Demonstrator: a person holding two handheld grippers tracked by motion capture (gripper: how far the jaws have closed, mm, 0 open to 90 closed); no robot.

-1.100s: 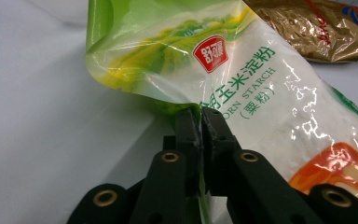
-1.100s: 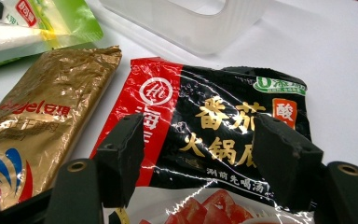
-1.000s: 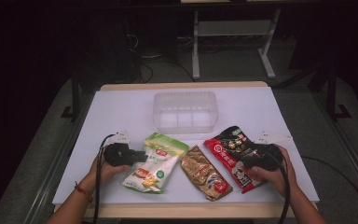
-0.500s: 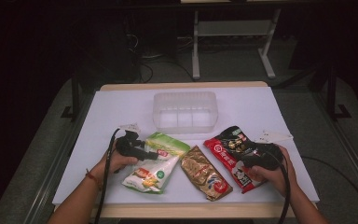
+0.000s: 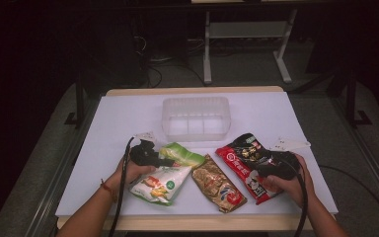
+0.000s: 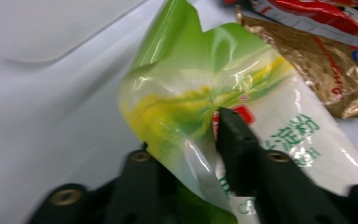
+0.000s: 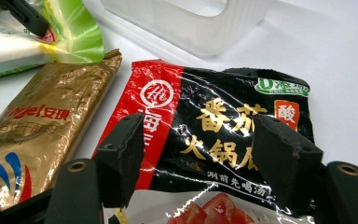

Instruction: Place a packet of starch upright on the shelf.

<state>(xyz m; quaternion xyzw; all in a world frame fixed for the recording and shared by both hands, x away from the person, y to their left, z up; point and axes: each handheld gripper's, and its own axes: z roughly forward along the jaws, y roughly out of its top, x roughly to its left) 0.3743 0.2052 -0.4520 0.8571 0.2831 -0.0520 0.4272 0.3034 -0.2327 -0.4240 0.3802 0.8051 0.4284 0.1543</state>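
From the high view, the white desk [image 5: 103,128] carries a clear plastic bin [image 5: 196,118] near the middle of its far half, and three packets lie in a row along the near edge. The green-and-white packet [image 5: 165,173] sits toward the near left, the gold packet [image 5: 218,183] lies in the middle just beside it, and the red-and-black packet [image 5: 244,163] lies toward the near right. The left tongs [image 5: 164,160] reach onto the green top end of the green-and-white packet; the right tongs [image 5: 256,168] rest over the red-and-black packet.

In the left gripper view, the left tongs [image 6: 200,140] have just been closing, and the crumpled green top of the green-and-white packet [image 6: 191,88] stands between the jaws, pinched and folded upward. The gold packet [image 6: 326,70] lies beyond it.

In the right gripper view, the right tongs [image 7: 198,154] stand wide apart over the red-and-black packet [image 7: 214,121], which lies flat on the desk between the jaws; whether the pads press on its edges cannot be told. The gold packet [image 7: 42,121] lies beside it, and the clear plastic bin [image 7: 191,23] stands beyond.
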